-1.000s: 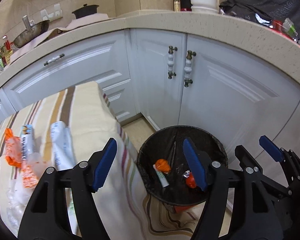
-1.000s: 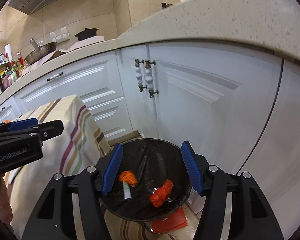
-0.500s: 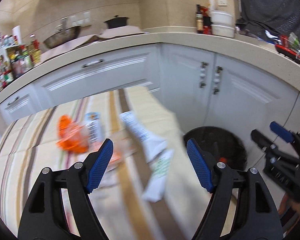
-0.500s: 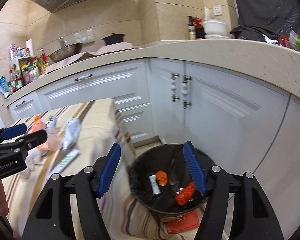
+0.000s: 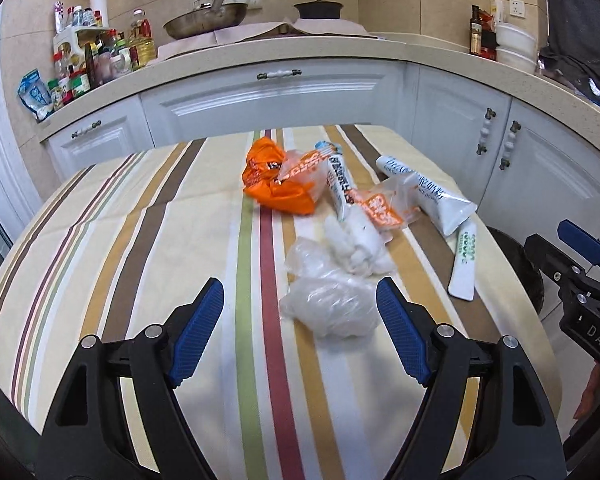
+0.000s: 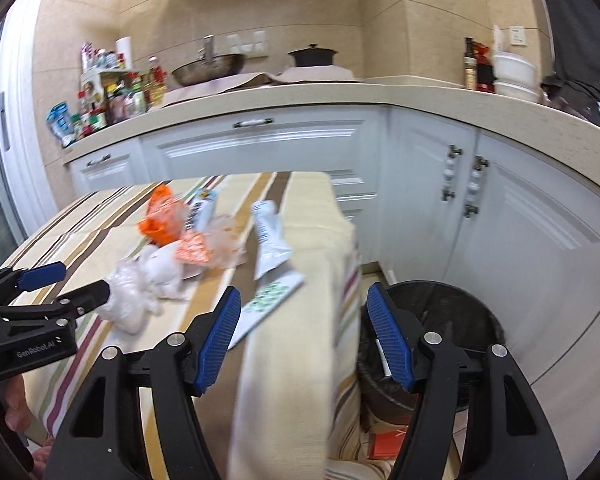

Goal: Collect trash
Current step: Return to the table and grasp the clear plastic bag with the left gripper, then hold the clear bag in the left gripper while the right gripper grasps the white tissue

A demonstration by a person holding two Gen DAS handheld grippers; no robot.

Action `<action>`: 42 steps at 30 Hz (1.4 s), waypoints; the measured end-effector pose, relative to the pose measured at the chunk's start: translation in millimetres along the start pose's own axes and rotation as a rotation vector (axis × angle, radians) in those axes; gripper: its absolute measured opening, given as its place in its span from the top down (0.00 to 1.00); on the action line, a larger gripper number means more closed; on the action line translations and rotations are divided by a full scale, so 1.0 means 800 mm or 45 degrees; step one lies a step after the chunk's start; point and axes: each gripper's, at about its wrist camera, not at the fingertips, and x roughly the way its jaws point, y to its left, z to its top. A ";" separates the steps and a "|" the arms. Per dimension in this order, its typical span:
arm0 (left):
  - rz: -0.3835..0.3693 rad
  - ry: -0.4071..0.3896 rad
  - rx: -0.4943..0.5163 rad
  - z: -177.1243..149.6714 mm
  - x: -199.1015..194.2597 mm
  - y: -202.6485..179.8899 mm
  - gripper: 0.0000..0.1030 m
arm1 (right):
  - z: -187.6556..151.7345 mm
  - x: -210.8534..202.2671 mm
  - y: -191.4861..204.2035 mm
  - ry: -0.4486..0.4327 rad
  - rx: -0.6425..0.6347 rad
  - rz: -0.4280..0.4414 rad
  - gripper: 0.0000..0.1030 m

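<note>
A: Where was the trash?

B: Bunched on the striped cloth [image 5: 148, 216] over the counter, toward its right side. An orange bag [image 5: 276, 184] lay farthest back, a clear wrapper [image 5: 328, 300] nearest the left gripper [image 5: 300, 330], and white wads [image 5: 356, 246] between them.

A: And the long pieces?

B: A white tube [image 5: 424, 196] lay with its long axis running from back-left to front-right, flat crimped end toward the counter's right edge. A slim sachet [image 5: 465, 266] just in front of it ran nearly straight toward the camera. A narrow packet [image 5: 338, 182] ran front to back beside the orange bag.

A: The grippers?

B: Both empty. The left one's jaws had just been opening and stood wide, the clear wrapper ahead of them and untouched. The right gripper [image 6: 302, 334] had also spread wider (nothing between its pads); it hung over the counter's cloth-draped corner.

A: The bin?

B: A black bin [image 6: 456, 320] stood on the floor just right of the counter, in front of the white cabinets [image 6: 512, 224]. What it held I couldn't tell.
</note>
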 end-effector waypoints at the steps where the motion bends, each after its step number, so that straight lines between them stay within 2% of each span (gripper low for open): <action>1: -0.010 0.011 -0.007 -0.001 0.003 0.002 0.26 | -0.001 0.001 0.004 0.005 -0.006 0.003 0.37; 6: -0.047 0.034 0.008 -0.003 0.020 -0.003 0.21 | -0.004 0.003 0.012 0.030 -0.013 0.000 0.37; 12: -0.073 0.056 0.011 0.004 0.038 -0.010 0.21 | -0.002 0.005 0.012 0.039 -0.010 0.003 0.36; 15: -0.108 0.081 -0.039 0.005 0.042 -0.004 0.22 | -0.002 0.006 0.013 0.040 -0.013 0.009 0.35; 21: -0.098 0.066 -0.046 0.003 0.040 -0.001 0.22 | -0.004 0.011 0.012 0.053 0.000 0.024 0.35; 23: -0.092 0.083 -0.044 0.001 0.044 -0.001 0.29 | -0.004 0.013 0.015 0.056 -0.003 0.035 0.35; 24: -0.099 0.090 -0.040 0.000 0.045 0.000 0.37 | -0.004 0.013 0.017 0.056 -0.008 0.038 0.35; 27: -0.112 0.075 -0.019 -0.002 0.040 -0.002 0.45 | -0.002 0.012 0.021 0.051 -0.016 0.044 0.34; 36: -0.111 0.041 0.006 -0.007 0.031 0.011 0.50 | 0.002 0.018 0.036 0.061 -0.042 0.072 0.34; 42: -0.011 -0.010 -0.025 -0.003 0.018 0.047 0.50 | 0.011 0.030 0.063 0.058 -0.083 0.118 0.34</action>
